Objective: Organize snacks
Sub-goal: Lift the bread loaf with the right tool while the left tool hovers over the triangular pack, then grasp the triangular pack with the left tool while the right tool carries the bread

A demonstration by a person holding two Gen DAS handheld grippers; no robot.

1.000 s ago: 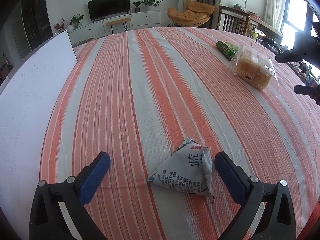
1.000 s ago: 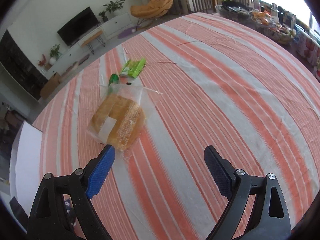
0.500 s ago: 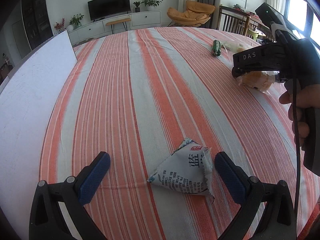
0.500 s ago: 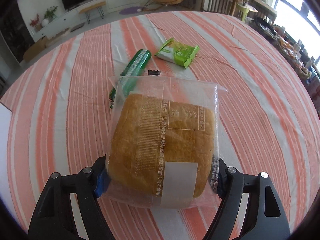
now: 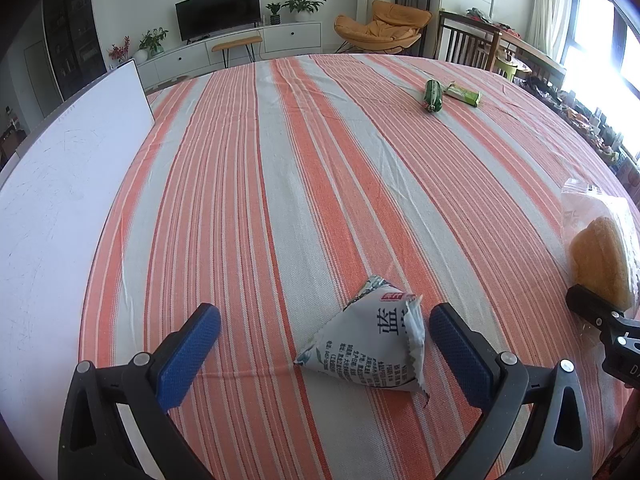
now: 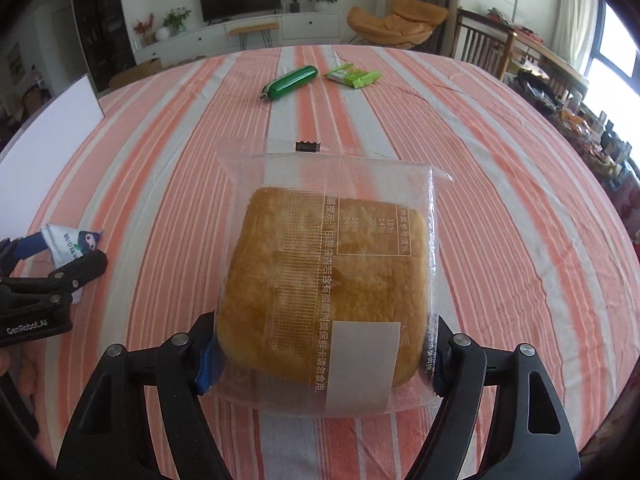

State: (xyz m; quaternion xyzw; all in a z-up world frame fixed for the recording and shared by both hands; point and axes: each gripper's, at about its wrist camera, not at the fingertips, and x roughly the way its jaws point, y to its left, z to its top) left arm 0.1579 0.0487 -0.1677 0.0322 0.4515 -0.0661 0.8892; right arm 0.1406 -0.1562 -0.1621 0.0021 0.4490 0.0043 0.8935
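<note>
My right gripper is shut on a clear bag of golden bread and holds it above the striped tablecloth; the bread also shows at the right edge of the left wrist view. My left gripper is open, its blue pads either side of a white triangular snack packet lying on the cloth. That packet shows in the right wrist view. A green sausage stick and a green wrapped snack lie at the far side of the table.
A white board lies along the table's left side. The orange and grey striped tablecloth covers the round table. Chairs and a cluttered shelf stand beyond the right edge.
My right gripper closed on the bread bag, lifted it and carried it toward the near side, beside the left gripper. The left gripper has not moved.
</note>
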